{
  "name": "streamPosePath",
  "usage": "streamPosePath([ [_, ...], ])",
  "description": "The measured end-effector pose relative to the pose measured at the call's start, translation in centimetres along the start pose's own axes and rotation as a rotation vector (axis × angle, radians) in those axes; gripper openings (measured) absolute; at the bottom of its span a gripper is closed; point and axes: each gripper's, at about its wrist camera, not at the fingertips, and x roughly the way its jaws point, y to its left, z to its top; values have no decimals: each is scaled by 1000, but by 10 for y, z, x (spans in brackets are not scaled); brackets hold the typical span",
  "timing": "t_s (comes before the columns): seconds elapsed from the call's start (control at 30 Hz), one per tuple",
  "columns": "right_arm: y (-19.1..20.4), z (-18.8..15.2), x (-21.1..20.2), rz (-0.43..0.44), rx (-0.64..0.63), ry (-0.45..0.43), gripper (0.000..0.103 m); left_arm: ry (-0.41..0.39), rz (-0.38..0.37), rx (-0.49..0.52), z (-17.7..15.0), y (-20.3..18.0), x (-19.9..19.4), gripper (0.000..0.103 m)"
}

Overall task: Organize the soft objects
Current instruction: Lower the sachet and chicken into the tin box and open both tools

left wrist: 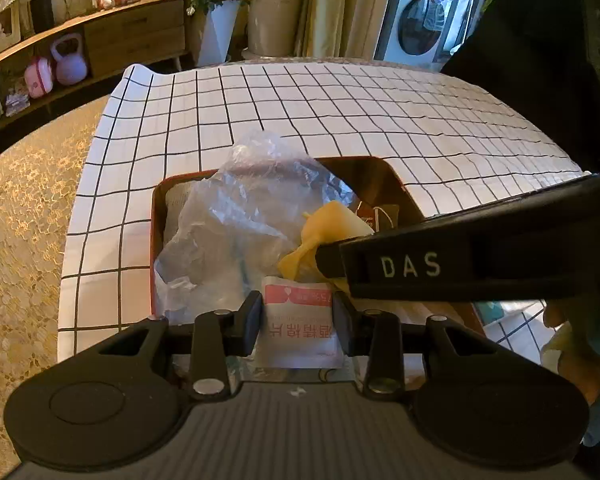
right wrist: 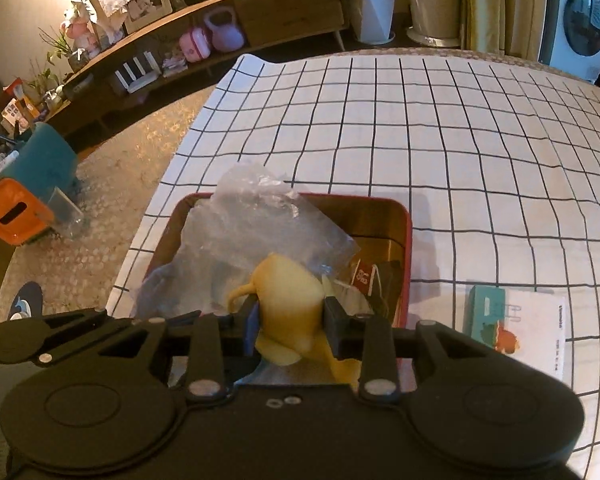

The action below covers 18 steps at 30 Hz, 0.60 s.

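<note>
A red tin tray (left wrist: pixel 154 216) (right wrist: pixel 407 240) sits on the checked tablecloth and holds a crumpled clear plastic bag (left wrist: pixel 236 208) (right wrist: pixel 260 228) and tea sachets (left wrist: pixel 380 214) (right wrist: pixel 366 276). My left gripper (left wrist: pixel 298 314) is shut on a white and pink wipe sachet (left wrist: pixel 300 328) over the tray's near edge. My right gripper (right wrist: pixel 290 320) is shut on a yellow soft toy (right wrist: pixel 288 300) above the tray. In the left wrist view the toy (left wrist: pixel 332 228) shows beside the right gripper's black body (left wrist: pixel 480 256).
A white booklet with a teal picture (right wrist: pixel 516 320) lies on the cloth right of the tray. The checked cloth (right wrist: pixel 440 140) stretches far behind. A teal and orange box (right wrist: pixel 28 192) stands on the floor at left. A low wooden sideboard (left wrist: pixel 132 28) lines the wall.
</note>
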Motion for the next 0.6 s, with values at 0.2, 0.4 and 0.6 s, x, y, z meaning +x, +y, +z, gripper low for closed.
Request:
streamPosePath([
  [0.2,1,0,2,0,-7,0,36,10,-1,-17,-1,3,5,38],
  [0.4,4,0,-9,25,-23,-20,41,1,15,-42,0,2,1,40],
  [0.6,8,-1,-31,32,-47,-63,51,-20,0,-79,0,2,-11,55],
])
